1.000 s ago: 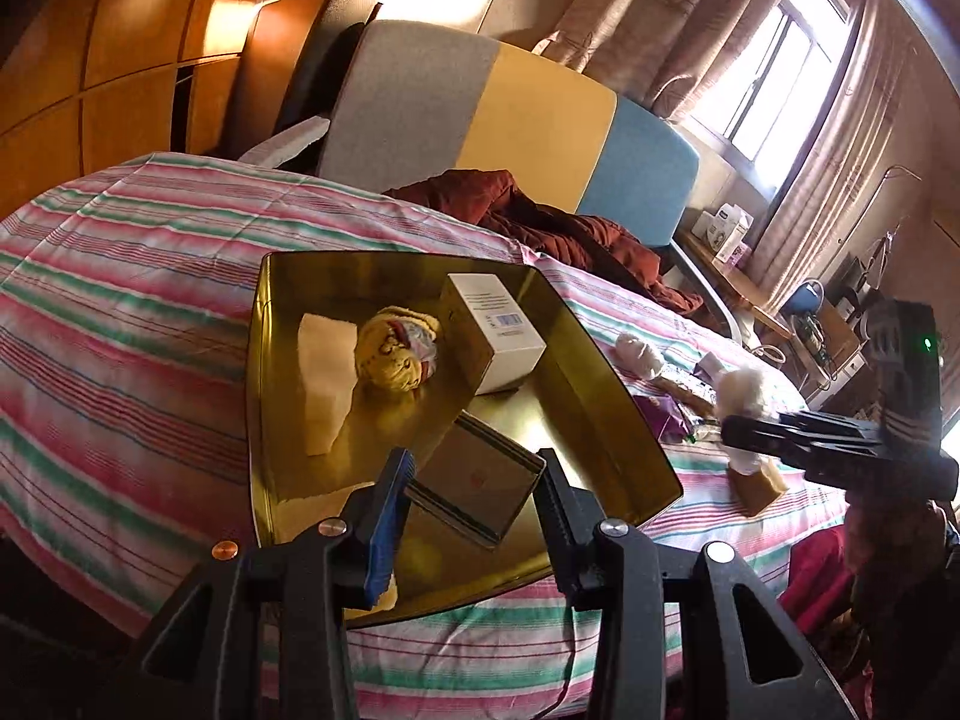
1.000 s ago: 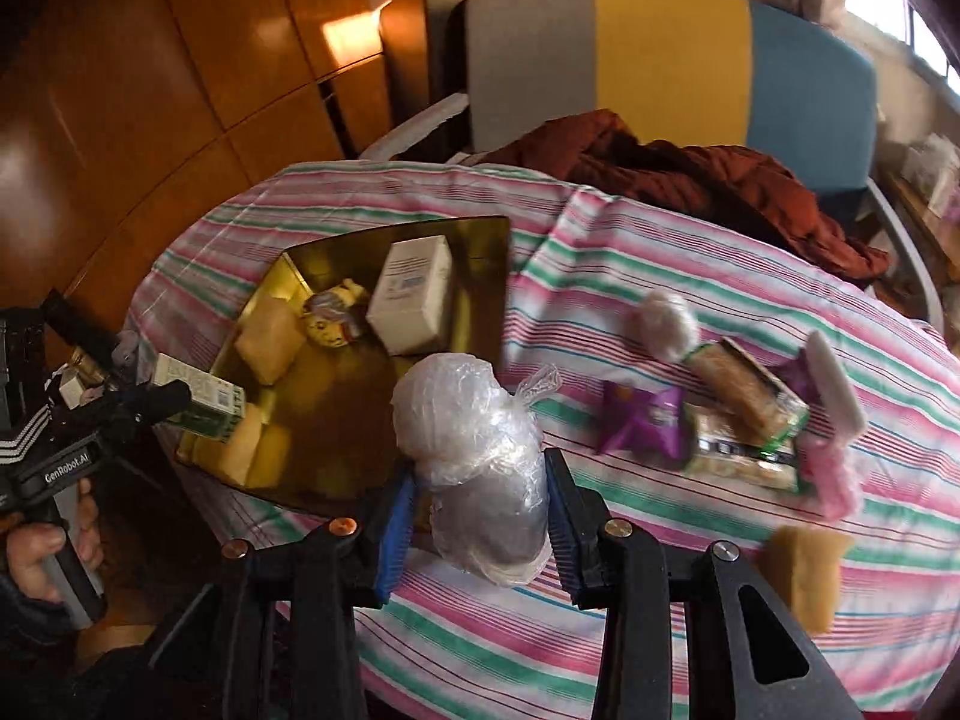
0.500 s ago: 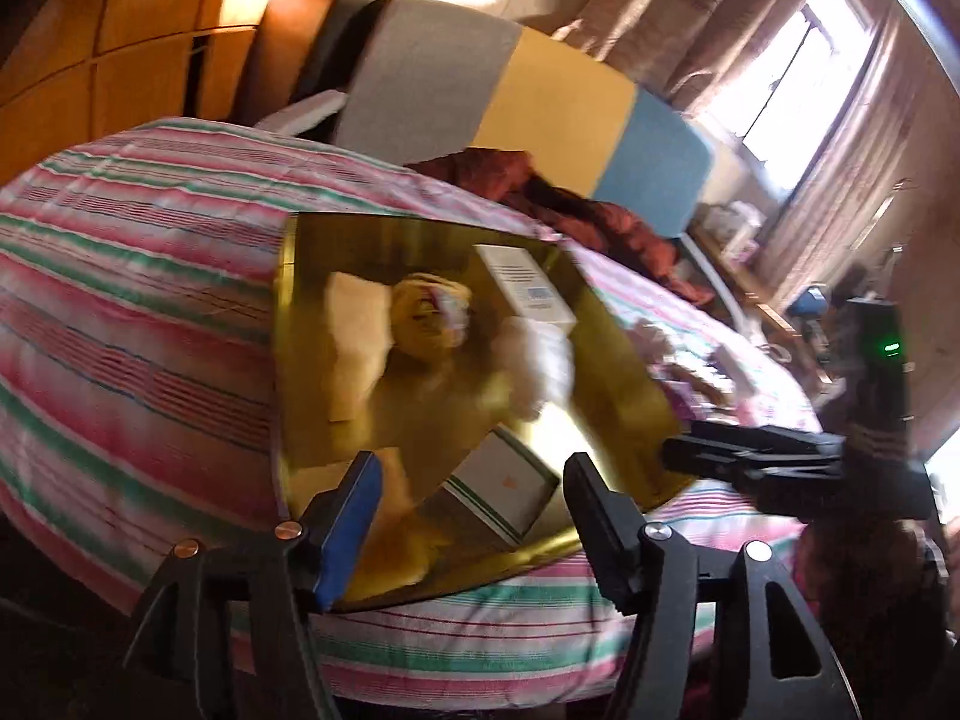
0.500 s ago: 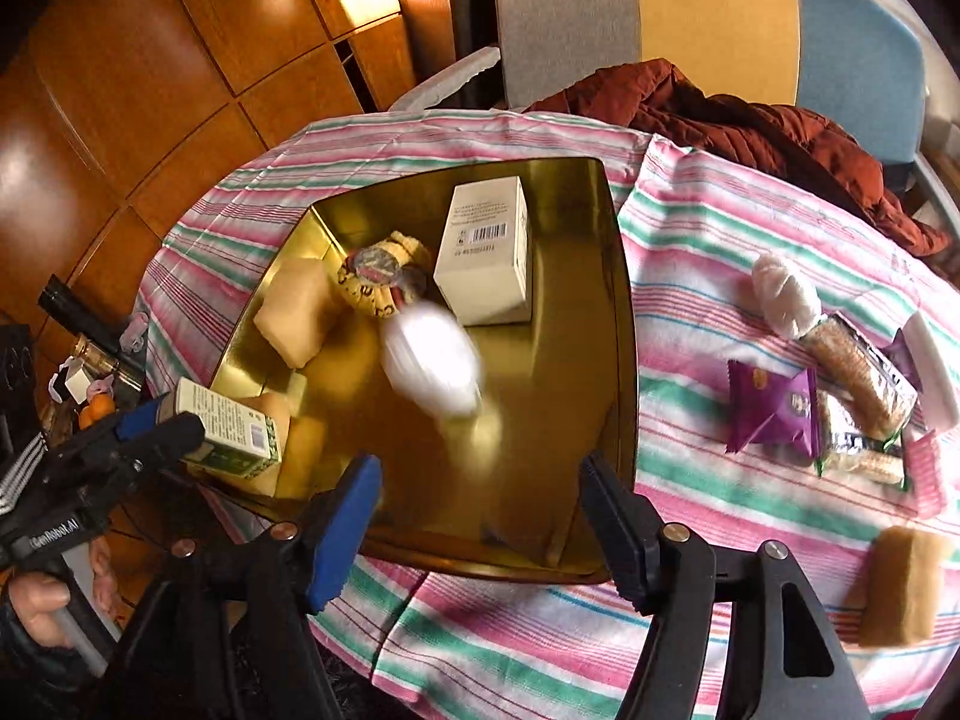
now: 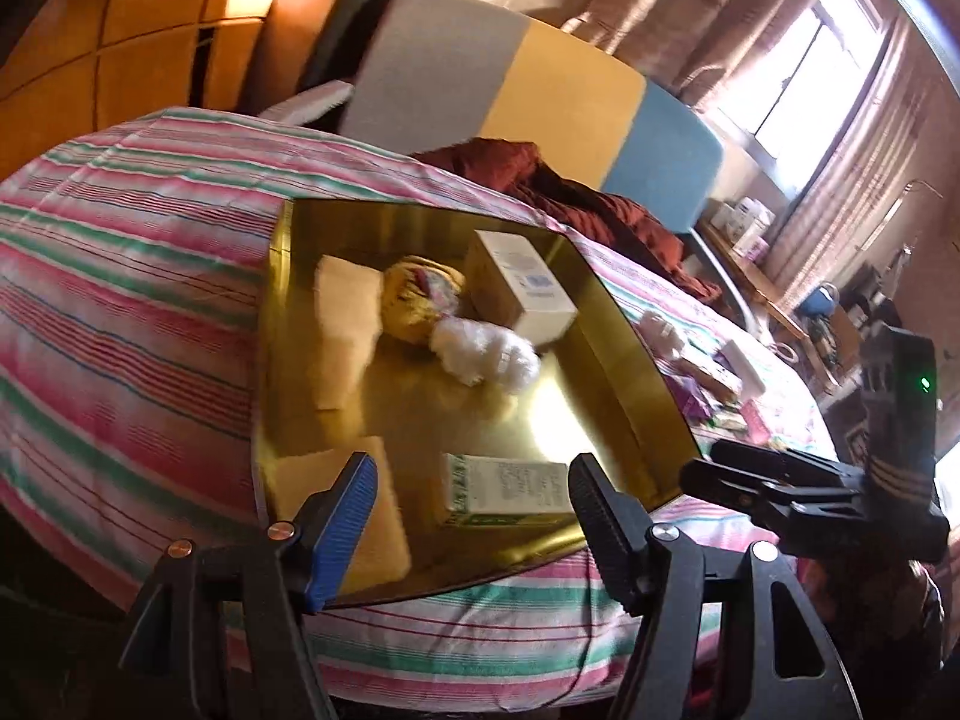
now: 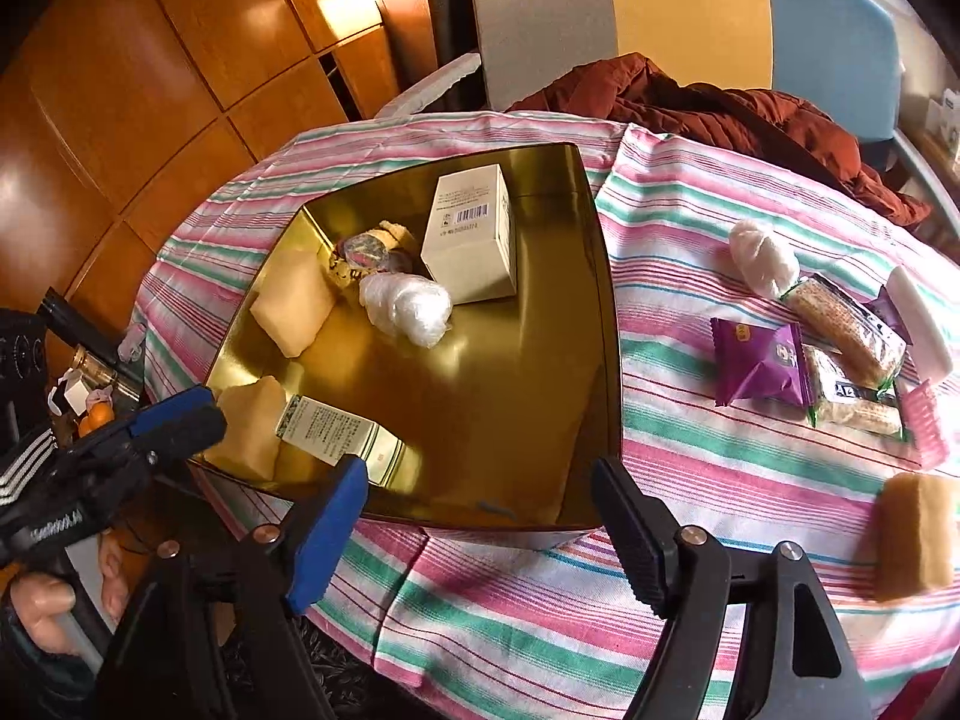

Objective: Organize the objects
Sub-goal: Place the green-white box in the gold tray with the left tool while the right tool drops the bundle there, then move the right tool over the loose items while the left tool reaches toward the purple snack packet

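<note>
The gold tray [image 6: 591, 324] lies on the striped tablecloth [image 6: 690, 468]. In it the clear plastic bag [image 6: 408, 303] rests just beside the white box [image 6: 474, 240], and the green-printed carton [image 5: 507, 489] lies at the near edge. Your left gripper [image 5: 471, 513] and your right gripper [image 6: 480, 510] both stand with fingers spread apart, holding nothing. Snack packets [image 6: 762, 363] lie right of the tray.

Striped-cloth table [image 6: 690, 468] carries a gold tray [image 6: 591, 324], purple packet [image 6: 759, 363], wrapped snacks [image 6: 846, 330] and a sponge [image 6: 918, 534]
</note>
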`<state>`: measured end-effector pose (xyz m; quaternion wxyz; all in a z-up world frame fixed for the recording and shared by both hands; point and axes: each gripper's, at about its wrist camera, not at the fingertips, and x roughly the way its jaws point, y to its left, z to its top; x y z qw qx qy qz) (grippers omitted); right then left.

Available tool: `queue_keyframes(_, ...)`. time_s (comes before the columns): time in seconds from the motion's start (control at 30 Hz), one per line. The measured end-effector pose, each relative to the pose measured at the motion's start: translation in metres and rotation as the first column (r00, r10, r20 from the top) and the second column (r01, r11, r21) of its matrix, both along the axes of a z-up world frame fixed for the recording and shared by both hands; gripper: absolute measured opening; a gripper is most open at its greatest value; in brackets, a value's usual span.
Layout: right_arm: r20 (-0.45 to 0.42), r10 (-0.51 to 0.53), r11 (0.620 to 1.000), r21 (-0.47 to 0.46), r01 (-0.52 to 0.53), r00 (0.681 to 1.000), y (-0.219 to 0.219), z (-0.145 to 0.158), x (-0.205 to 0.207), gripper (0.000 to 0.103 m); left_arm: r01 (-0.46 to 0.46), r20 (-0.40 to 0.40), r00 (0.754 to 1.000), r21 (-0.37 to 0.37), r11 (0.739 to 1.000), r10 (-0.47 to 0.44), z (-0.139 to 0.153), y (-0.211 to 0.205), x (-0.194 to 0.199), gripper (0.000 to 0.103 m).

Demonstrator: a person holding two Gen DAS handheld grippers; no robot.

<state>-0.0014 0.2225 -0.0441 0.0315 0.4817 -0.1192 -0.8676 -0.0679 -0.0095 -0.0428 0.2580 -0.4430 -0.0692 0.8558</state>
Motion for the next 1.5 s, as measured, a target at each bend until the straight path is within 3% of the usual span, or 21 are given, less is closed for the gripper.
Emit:
queue_keyframes(0.13,-0.035,0.005,1.0,0.016,-0.005,0.999,-0.005,0.003,0.003,0.081,-0.11,-0.104,0.99,-0.117,0.987,0.098,0.014,-0.004,0.003,0.067)
queue_keyframes(0.5,-0.142,-0.015,0.991,0.131,0.033,0.99,-0.019,0.01,0.017,0.092,-0.209,-0.167,0.971,-0.224,0.952,0.174,0.02,0.005,0.011,0.067)
queue_keyframes(0.83,-0.368,-0.032,0.938,0.311,0.156,0.929,-0.027,0.032,0.04,0.103,-0.178,-0.218,0.968,-0.261,0.949,0.121,0.024,0.022,0.024,0.067)
queue_keyframes(1.03,-0.34,-0.074,0.953,0.251,0.167,0.937,-0.012,0.027,0.039,0.103,-0.138,-0.239,0.969,-0.286,0.948,0.068,0.025,0.037,0.031,0.067)
queue_keyframes(1.5,-0.291,-0.215,0.943,0.187,0.275,0.932,0.035,0.009,0.059,0.103,-0.03,-0.18,0.983,-0.31,0.95,-0.027,0.013,0.065,0.038,0.067)
